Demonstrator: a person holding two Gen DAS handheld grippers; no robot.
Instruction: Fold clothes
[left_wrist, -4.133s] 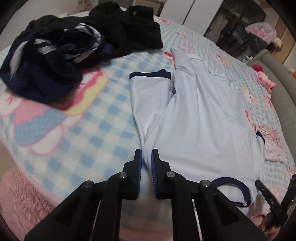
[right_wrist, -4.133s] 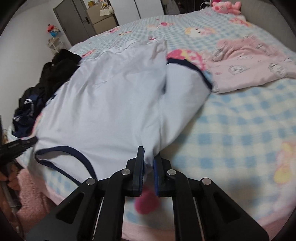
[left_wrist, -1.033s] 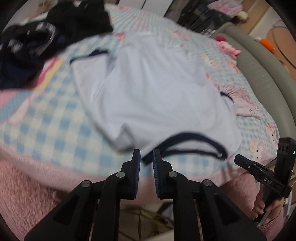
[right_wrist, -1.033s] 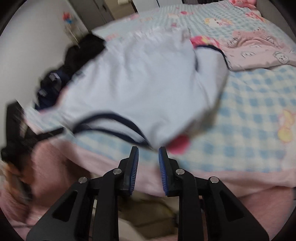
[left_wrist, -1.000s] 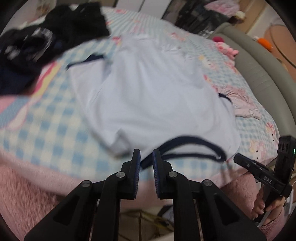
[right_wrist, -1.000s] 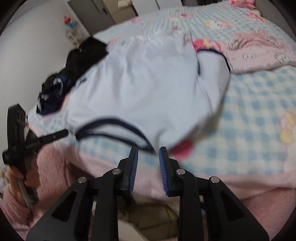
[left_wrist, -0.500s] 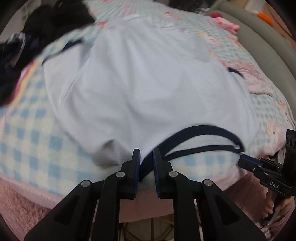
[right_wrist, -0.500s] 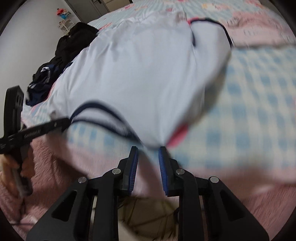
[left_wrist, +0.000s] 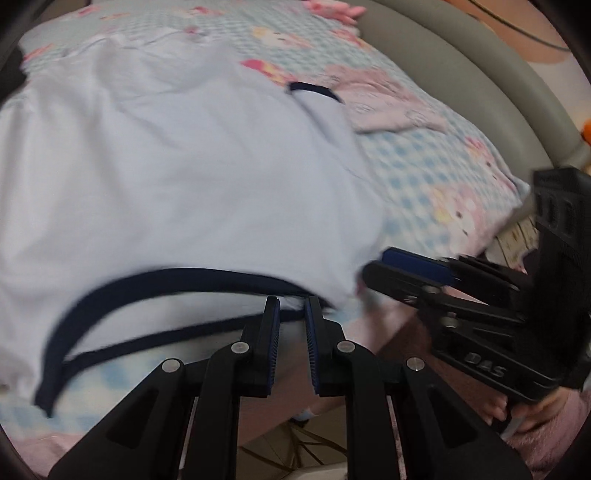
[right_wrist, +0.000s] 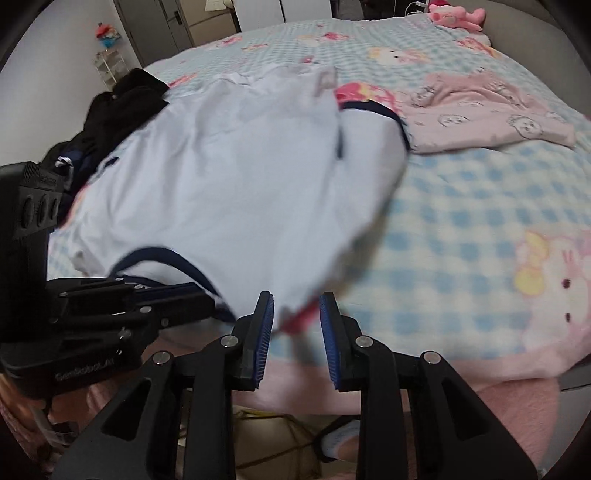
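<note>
Lying spread over the checked bed (right_wrist: 461, 206), the pale shirt (left_wrist: 177, 177) has its navy collar (left_wrist: 155, 277) at the near edge. The left claw (left_wrist: 291, 306) sits at that collar with a narrow gap; whether it grips the trim I cannot tell. The right claw (right_wrist: 295, 302) is opening, the shirt's shoulder corner between its pads but unpinched. Dark clothes (right_wrist: 122, 99) are heaped at the far left, and a pink garment (right_wrist: 480, 110) lies to the right.

Pale blue navy-trimmed shirt (left_wrist: 177, 166) spread across bed.
</note>
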